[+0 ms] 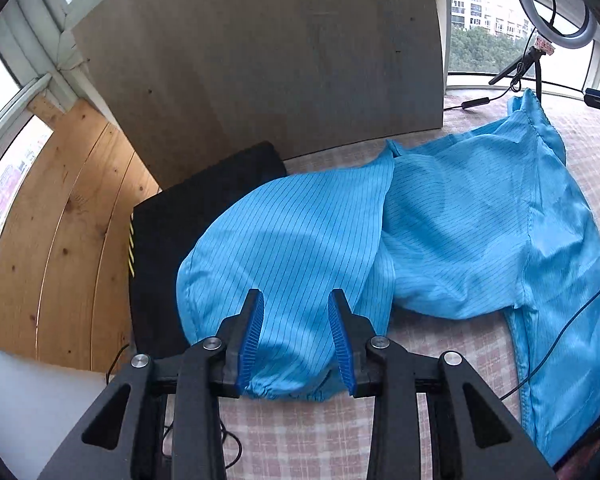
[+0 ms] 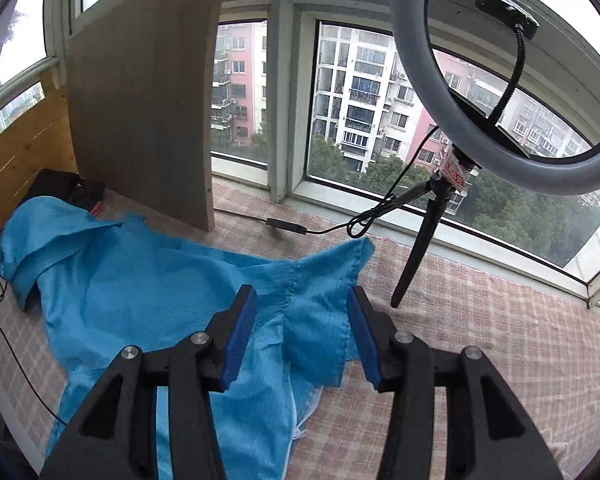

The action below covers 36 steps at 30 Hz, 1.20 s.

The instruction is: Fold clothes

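1. The blue garment lies spread on the worktop, which is covered with a pink checked cloth; both views show it.
2. In the left wrist view the left gripper has its jaws apart, and a sleeve with an elastic cuff lies between the blue pads; from this angle it is hard to say whether the pads brush the fabric, but they do not pinch it.
3. In the right wrist view the right gripper also has its jaws apart, above the other sleeve; the pads stand clear of the cloth.
4. Only the left wrist view shows a black folded item with yellow stitching at its edge, partly under the left sleeve, and a honey-coloured plank wall beside it.
5. Only the right wrist view shows the ring light close up, standing on a small black tripod on the worktop, with its cable running to an inline switch, and apartment blocks through the window.
6. A grey wooden board stands upright behind the garment in both views.
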### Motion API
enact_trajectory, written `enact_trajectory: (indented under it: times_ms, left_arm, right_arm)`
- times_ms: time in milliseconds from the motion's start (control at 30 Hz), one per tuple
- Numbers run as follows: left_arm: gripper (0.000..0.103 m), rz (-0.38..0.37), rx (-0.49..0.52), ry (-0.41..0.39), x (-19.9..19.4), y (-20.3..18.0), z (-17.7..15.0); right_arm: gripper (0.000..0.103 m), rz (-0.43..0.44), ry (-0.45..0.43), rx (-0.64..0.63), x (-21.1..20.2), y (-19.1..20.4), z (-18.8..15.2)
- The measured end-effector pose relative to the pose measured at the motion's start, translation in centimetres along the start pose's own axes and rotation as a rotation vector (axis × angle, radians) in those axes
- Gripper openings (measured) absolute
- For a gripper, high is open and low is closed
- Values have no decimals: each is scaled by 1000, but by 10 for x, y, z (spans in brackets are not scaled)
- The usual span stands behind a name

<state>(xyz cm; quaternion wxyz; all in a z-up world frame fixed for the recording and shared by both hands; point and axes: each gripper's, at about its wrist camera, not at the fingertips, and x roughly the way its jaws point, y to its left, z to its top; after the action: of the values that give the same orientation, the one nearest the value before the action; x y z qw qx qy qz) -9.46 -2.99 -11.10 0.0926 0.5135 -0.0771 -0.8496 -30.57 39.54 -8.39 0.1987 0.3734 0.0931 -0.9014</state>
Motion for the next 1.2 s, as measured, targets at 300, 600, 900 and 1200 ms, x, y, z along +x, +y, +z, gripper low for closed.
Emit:
enact_trajectory:
  times_ms: [300, 600, 900, 1200]
  left_arm:
    - [32, 21, 24, 25, -21, 33, -88]
    - [34, 52, 650, -168, 41, -18, -113]
    - [11, 60, 766, -151, 88, 3, -89]
    - [11, -354, 295, -150, 3, 104, 6]
  right_arm:
    - [78, 288, 87, -49, -17, 153, -70]
    - [78, 415, 233, 126, 39, 288, -105]
    - [78, 392, 294, 313, 121, 353, -137]
    - [78, 531, 215, 326, 163, 396, -124]
